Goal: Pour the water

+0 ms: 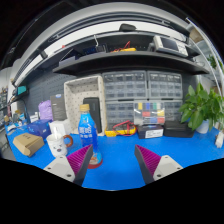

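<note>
Gripper view over a blue table (120,165), read from left to right. At far left, a brown box (27,144) lies on the table, with a purple container (45,110) and a dark blue object (38,128) behind it; their exact nature cannot be told. Next stand two white cups (57,146), one in front of the other, near the left finger. Just right of them stands the water bottle (87,129), upright, with a blue label and a pale cap; it sits ahead of the left finger (72,163), slightly beyond its tip and not between the fingers. A red, ring-shaped item (94,158) lies on the table at the bottom of the bottle, partly hidden by the finger. Behind the bottle a tan box (89,100) stands against the back wall.

The gripper (113,163) is held low over the table with its fingers spread wide; only bare blue surface lies between the two magenta pads (148,158), and nothing is held.

Beyond the fingers, toward the rear, lie small orange and yellow items (123,128), then a clear container (150,114) with colourful contents. At far right a green plant (202,105) stands in a pot. Dark shelves (120,55) run across the wall above everything.
</note>
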`<state>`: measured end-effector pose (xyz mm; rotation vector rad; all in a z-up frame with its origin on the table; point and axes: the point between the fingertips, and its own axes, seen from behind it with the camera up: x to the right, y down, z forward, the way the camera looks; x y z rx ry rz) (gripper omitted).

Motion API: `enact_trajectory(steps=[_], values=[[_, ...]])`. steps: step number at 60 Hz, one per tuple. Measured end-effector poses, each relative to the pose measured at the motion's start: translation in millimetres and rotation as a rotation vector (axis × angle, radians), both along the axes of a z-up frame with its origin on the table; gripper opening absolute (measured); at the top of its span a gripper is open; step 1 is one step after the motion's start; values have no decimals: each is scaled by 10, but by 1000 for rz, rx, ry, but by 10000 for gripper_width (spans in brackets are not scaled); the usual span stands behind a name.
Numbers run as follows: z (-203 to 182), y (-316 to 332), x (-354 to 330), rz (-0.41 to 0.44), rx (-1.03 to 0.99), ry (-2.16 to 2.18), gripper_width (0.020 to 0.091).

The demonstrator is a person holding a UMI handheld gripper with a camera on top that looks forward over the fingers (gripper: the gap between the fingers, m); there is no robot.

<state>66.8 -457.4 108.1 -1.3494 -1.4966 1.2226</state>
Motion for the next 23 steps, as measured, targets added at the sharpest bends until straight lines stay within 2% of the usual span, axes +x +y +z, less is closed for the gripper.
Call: enact_trajectory(steps=[15,23], values=[[135,634,241,-118,44,11,858],[167,798,343,-150,41,20,859]])
